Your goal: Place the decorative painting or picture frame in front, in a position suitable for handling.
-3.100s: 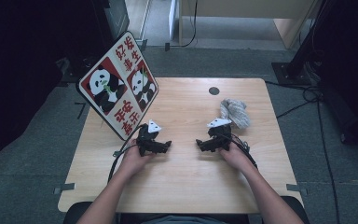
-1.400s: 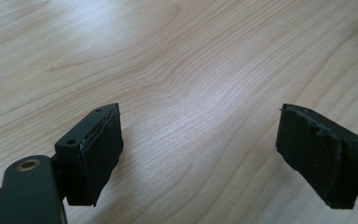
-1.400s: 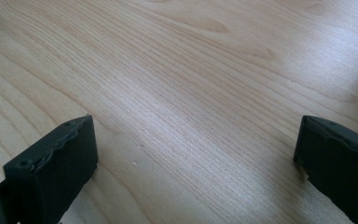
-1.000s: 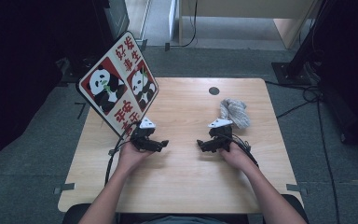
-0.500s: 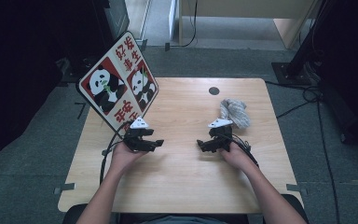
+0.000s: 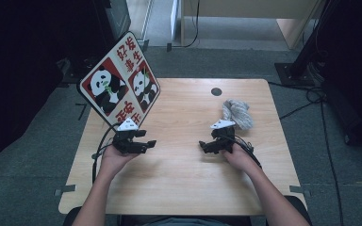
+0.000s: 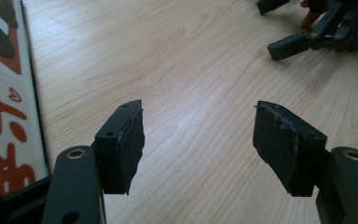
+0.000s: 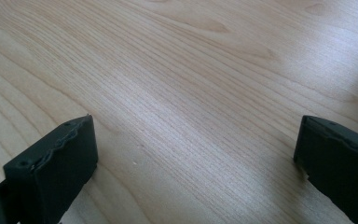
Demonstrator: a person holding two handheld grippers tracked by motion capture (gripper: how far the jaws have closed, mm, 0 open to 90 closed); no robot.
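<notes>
From the high view, a person sits at the near edge of a pale wooden counter (image 6: 179, 183) with a forearm coming in on each side. The left gripper (image 6: 147, 143) is held just off the lower corner of a panda sign (image 6: 120, 80), a diamond-shaped board with two pandas and red characters that leans over the counter's far left part. Its jaws point toward the middle of the counter; they have just been closing a little, yet a clear gap remains and nothing is between them. The right gripper (image 6: 203, 147) rests on the counter right of centre, jaws aimed back toward the left one, and the two are well apart. Just beyond the right hand (image 6: 235, 155) lies a grey bundle of yarn (image 6: 237, 113), near the gripper's white top plate but not touched by the jaws. A dark round hole (image 6: 216, 91) sits near the counter's far edge. In the left gripper view, the two black jaws stand apart over bare wood grain, holding nothing; the sign's edge (image 7: 4, 116) runs down the left side, close beside the left jaw, and the right gripper (image 7: 279, 28) shows at the top right. In the right gripper view, the jaws stand wide apart at the lower corners, with plain wood between them and nothing gripped.
</notes>
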